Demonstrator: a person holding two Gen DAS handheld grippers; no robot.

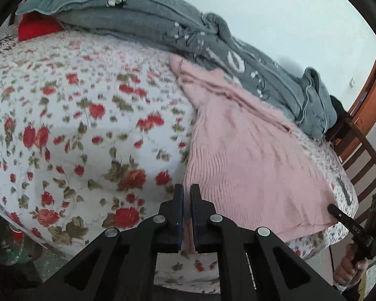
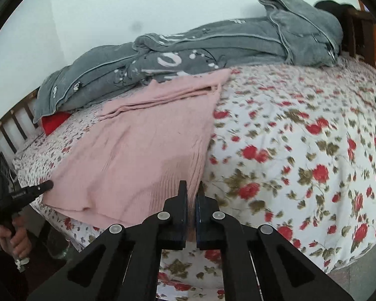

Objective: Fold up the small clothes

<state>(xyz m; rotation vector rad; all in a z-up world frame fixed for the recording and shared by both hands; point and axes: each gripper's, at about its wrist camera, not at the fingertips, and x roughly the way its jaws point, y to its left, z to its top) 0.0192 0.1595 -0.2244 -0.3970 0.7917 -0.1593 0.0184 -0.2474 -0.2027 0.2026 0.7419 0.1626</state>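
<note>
Both hand-held grippers were clamped on a pink knitted sweater (image 1: 250, 165) at the near edge of a bed. From its own camera, the left hand-held gripper (image 1: 187, 193) had its fingers nearly together, with the sweater's ribbed hem pinched between them at one near corner of the garment. The right hand-held gripper (image 2: 193, 190) pinched the ribbed hem in the same way at the other near corner. Each tool also appeared in the other's view, at the frame edge, held by a bare hand (image 2: 13, 238).

The sweater lay flat on a bedspread (image 1: 75, 125) printed with red roses and green leaves on white, reaching from the near edge toward the far side of the bed. Its far end, with layered folds, touched a rumpled grey quilt (image 2: 213, 47) stretched along the far edge, against a pale wall. A red cushion (image 2: 54, 123) peeked from under one end of the quilt. A slatted wooden bed frame (image 2: 15, 125) showed at that end of the bed.
</note>
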